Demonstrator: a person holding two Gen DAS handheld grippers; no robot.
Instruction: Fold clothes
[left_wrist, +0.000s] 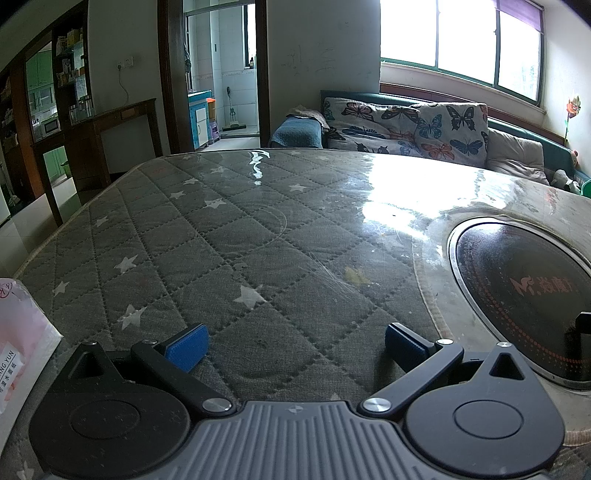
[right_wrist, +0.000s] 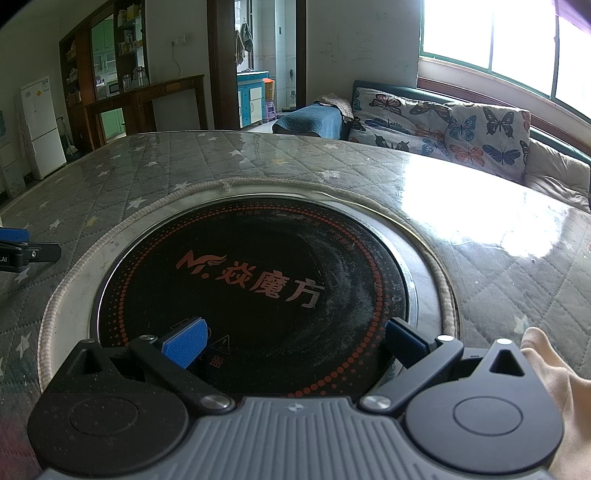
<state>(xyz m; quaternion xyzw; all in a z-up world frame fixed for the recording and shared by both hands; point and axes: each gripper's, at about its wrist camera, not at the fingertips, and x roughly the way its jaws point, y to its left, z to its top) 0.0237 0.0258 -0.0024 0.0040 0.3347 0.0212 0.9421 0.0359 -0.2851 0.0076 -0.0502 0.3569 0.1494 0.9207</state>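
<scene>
Ahead: round cooktop (right_wrist: 255, 288) under right tool (right_wrist: 295, 341); sofa (right_wrist: 461, 129) behind table (right_wrist: 147, 177).

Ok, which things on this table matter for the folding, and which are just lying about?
For the job:
left gripper, open
right gripper, open
beige cloth, partly in view, probably the garment

Lying about:
cooktop
pink pack

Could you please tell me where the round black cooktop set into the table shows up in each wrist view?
Left wrist: cooktop at the right edge, partly cut off.
Right wrist: cooktop in the centre, directly beyond the open right gripper.
Shared landmark: butterfly-print cushions.
</scene>
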